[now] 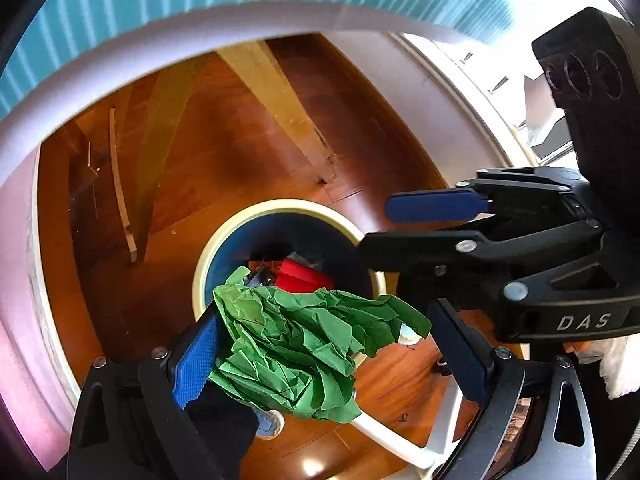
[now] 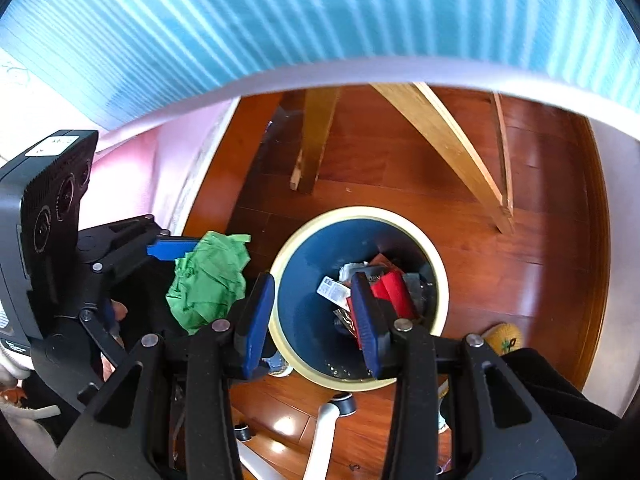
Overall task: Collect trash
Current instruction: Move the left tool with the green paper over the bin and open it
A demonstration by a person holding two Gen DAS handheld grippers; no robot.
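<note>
A wooden floor (image 2: 520, 280) is spreading under everything, with pale wooden legs (image 2: 452, 144) slanting across it and a striped teal surface (image 2: 280, 20) with a white edge arching over the top of both views. On the floor a round bin (image 2: 438, 276), dark blue inside with a cream rim, is standing open, already holding trash: a red packet (image 2: 396, 288), a white labelled wrapper (image 2: 332, 288) and some dark scraps.

The left gripper (image 1: 332, 344) is hovering above the floor just beside the bin, its blue-padded fingers (image 1: 200, 356) spread wide. A crumpled sheet of green paper (image 1: 296, 348) is lying between them, pressed against the left pad; the right pad is standing apart from it, so whether the paper is truly gripped I cannot tell. In the right wrist view the same paper is sitting just left of the bin's rim, not over the opening.

The right gripper (image 2: 312, 316) is hanging directly over the bin, its fingers parted wide and holding nothing. A white chair base (image 2: 324, 432) with castors is showing at the bottom, near a yellow slipper (image 2: 504, 338).
</note>
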